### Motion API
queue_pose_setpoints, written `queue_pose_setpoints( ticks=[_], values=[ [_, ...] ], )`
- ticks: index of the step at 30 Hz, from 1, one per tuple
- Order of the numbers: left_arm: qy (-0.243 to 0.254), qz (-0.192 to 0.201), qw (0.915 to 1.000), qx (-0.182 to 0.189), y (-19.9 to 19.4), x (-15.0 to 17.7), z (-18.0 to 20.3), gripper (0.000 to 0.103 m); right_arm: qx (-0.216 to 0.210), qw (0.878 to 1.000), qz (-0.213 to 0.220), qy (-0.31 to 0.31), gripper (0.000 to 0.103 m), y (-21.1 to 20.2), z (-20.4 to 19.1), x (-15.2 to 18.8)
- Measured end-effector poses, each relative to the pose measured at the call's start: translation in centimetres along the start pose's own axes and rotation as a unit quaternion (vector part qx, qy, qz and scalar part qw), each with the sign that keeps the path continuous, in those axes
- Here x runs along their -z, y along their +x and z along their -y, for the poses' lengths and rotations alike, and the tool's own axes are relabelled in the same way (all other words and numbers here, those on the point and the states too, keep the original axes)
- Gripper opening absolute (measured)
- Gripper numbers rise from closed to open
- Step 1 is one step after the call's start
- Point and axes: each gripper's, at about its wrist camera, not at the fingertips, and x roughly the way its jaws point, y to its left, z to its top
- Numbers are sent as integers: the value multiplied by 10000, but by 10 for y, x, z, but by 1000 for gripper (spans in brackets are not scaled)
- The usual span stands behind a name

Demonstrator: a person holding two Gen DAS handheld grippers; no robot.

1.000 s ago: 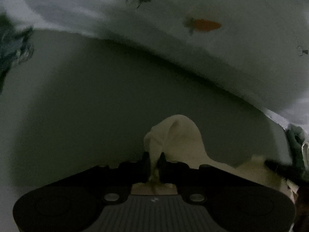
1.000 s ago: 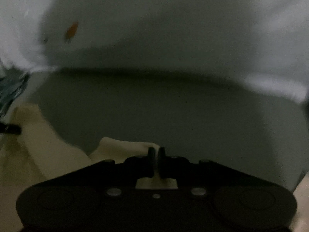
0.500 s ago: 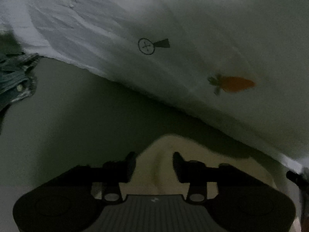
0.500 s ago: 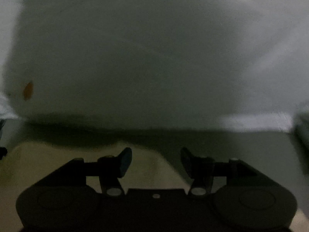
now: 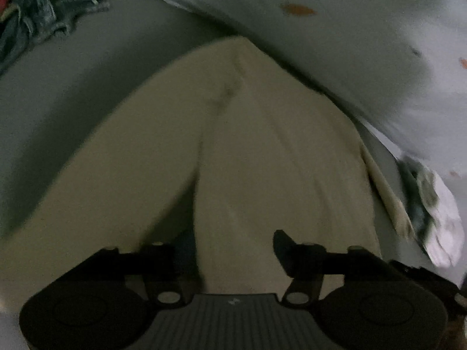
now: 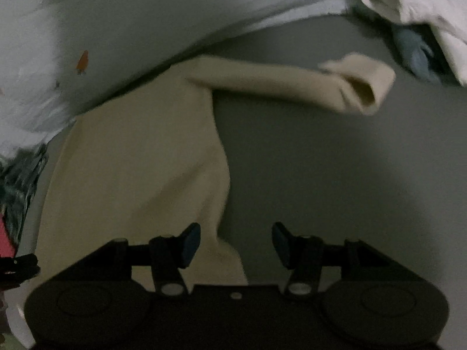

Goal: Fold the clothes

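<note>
A cream garment (image 5: 262,151) lies spread on the grey surface (image 5: 73,93) and fills the middle of the left wrist view. In the right wrist view the same cream garment (image 6: 140,157) lies at left, with one sleeve (image 6: 292,83) stretched to the right and its cuff folded over. My left gripper (image 5: 230,248) is open and empty just above the garment's near part. My right gripper (image 6: 236,240) is open and empty over the garment's right edge.
A white sheet with small orange carrot prints (image 5: 350,29) lies behind the garment and also shows in the right wrist view (image 6: 116,23). A dark denim piece (image 5: 41,8) lies at far left. More crumpled clothes (image 6: 414,46) lie at far right.
Both grippers, shut on the cream garment a second ago, have opened and let it go. Both have pulled back and up, so the laid-out garment now shows.
</note>
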Motion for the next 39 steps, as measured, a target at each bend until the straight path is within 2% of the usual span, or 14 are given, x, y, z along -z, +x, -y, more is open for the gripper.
queue_pose_setpoints(
  ticks=[3, 4, 5, 6, 7, 14, 16, 21, 25, 28, 30, 33, 35, 39],
  values=[
    [-210, -97, 9992, 323, 10, 21, -6, 67, -45, 9998, -153, -84, 55, -1, 1, 18],
    [-284, -108, 9988, 390, 16, 26, -8, 66, -18, 9997, -56, -245, 47, -3, -5, 30],
    [-278, -71, 9987, 412, 19, 30, -8, 50, 8, 9992, 43, -409, 19, -5, -11, 41],
    [-227, -67, 9987, 442, 23, 33, -7, 16, -81, 9995, -16, -310, 10, -5, -10, 41],
    [-229, -43, 9989, 415, 23, 35, -6, 11, -173, 9996, -79, -206, 3, -4, -8, 41],
    [-629, 686, 9944, 503, -46, 42, -3, 10, -1096, 9858, 547, 1149, 2, -85, 11, 47],
    [-611, 603, 9951, 489, -60, 47, -5, 11, -1148, 9835, 599, 1267, 2, -109, 15, 57],
    [-453, 116, 9984, -323, -52, 76, -16, 29, -417, 9934, 148, 1062, 4, -103, 20, 98],
    [-672, 157, 9957, -617, -59, 103, -32, 32, 189, 9963, -185, 824, 16, -90, 11, 123],
    [-826, 357, 9929, -774, -74, 114, -36, 37, 315, 9981, -19, 538, 37, -94, -2, 130],
    [-1046, 526, 9891, -888, -85, 117, -46, 42, 377, 9985, 96, 394, 39, -93, -9, 126],
    [-1362, 782, 9818, -1066, -100, 118, -64, 47, 527, 9981, 316, 93, 66, -92, -25, 121],
    [-1280, 890, 9794, -1284, -104, 108, -70, 51, 597, 9969, 489, -144, 92, -88, -37, 118],
    [-717, 1015, 9794, -1589, -104, 93, -81, 63, 578, 9953, 604, -486, 100, -68, -60, 117]
  ],
)
